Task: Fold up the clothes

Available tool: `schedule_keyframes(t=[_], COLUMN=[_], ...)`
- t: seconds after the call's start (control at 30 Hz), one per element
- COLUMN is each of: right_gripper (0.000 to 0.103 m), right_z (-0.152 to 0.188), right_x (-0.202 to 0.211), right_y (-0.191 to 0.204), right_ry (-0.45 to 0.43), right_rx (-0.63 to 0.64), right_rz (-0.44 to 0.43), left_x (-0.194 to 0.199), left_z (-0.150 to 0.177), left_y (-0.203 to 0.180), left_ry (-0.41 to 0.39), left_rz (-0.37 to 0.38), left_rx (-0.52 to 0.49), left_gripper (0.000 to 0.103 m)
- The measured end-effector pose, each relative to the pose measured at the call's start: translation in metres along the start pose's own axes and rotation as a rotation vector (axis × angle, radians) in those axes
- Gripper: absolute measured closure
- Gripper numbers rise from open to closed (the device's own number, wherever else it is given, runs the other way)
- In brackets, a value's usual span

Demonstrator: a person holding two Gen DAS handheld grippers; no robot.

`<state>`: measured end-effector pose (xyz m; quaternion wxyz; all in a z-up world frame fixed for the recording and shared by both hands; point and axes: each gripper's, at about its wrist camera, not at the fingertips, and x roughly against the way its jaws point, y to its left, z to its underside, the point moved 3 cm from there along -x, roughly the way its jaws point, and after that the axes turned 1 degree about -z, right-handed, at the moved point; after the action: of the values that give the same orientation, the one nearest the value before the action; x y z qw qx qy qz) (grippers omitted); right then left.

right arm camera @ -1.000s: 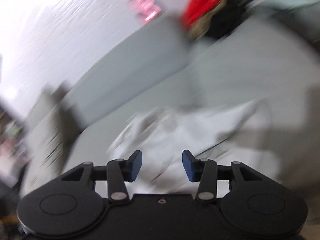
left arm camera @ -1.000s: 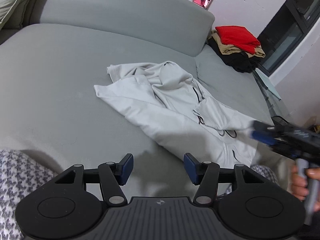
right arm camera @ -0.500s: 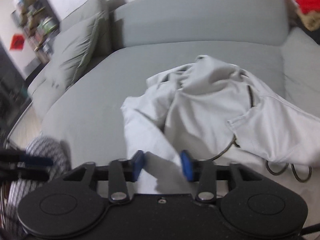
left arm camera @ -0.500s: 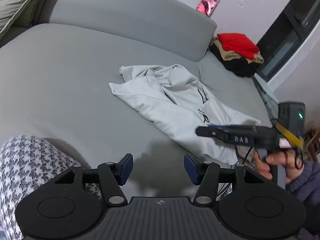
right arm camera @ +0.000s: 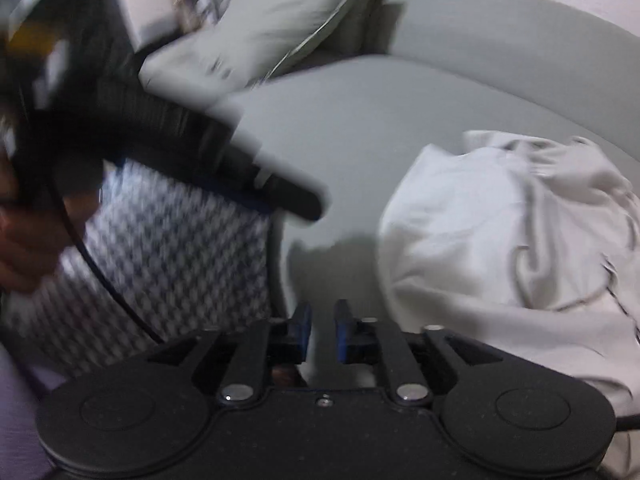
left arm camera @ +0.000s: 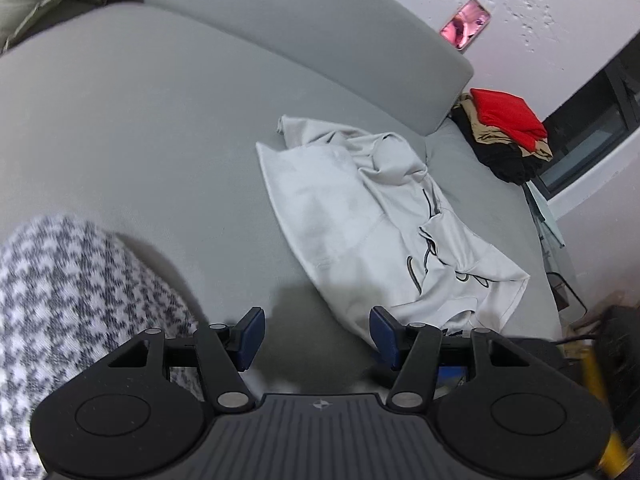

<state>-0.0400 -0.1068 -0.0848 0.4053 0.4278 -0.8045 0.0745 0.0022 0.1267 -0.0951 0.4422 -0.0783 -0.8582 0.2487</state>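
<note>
A light grey hooded garment (left arm camera: 372, 216) lies crumpled on the grey sofa seat (left arm camera: 140, 128); it also shows in the right wrist view (right arm camera: 500, 236). My left gripper (left arm camera: 316, 332) is open and empty, just in front of the garment's near edge. My right gripper (right arm camera: 322, 332) has its blue pads close together with a narrow gap. It sits over the sofa's front edge, left of the garment, and holds no cloth that I can see. The left gripper's body (right arm camera: 168, 140) crosses the right wrist view, blurred.
A folded stack with a red garment on top (left arm camera: 506, 120) sits at the sofa's far right end. A houndstooth-patterned leg (left arm camera: 72, 300) is at the near left. A cushion (right arm camera: 272, 28) leans at the sofa's left end. A pink phone (left arm camera: 466, 24) hangs on the wall.
My right gripper has swung left off the garment and its jaws have narrowed. My left gripper has moved in closer to the garment's near edge, still open.
</note>
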Motion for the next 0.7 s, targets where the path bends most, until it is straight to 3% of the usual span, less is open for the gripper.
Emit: schedule_keyframes(t=[0.1, 0.33, 0.57, 0.7], right_gripper=[0.071, 0.065, 0.064, 0.064], right_z=[-0.003, 0.018, 0.051, 0.063], right_x=[0.042, 0.119, 0.135, 0.131], right_y=[-0.039, -0.116, -0.149, -0.169], right_ry=[-0.121, -0.369, -0.450, -0.491], right_rx=[-0.212, -0.604, -0.813, -0.911], right_rz=[0.011, 0.073, 0.141, 0.163], left_x=[-0.015, -0.064, -0.086, -0.095], left_z=[-0.004, -0.020, -0.032, -0.036], left_y=[0.004, 0.013, 0.022, 0.020], left_ry=[0.025, 0.119, 0.144, 0.170], left_rz=[0.040, 0.102, 0.116, 0.110], left_rx=[0.051, 0.128, 0.195, 0.194], left_gripper=[0.051, 0.059, 0.067, 0.065])
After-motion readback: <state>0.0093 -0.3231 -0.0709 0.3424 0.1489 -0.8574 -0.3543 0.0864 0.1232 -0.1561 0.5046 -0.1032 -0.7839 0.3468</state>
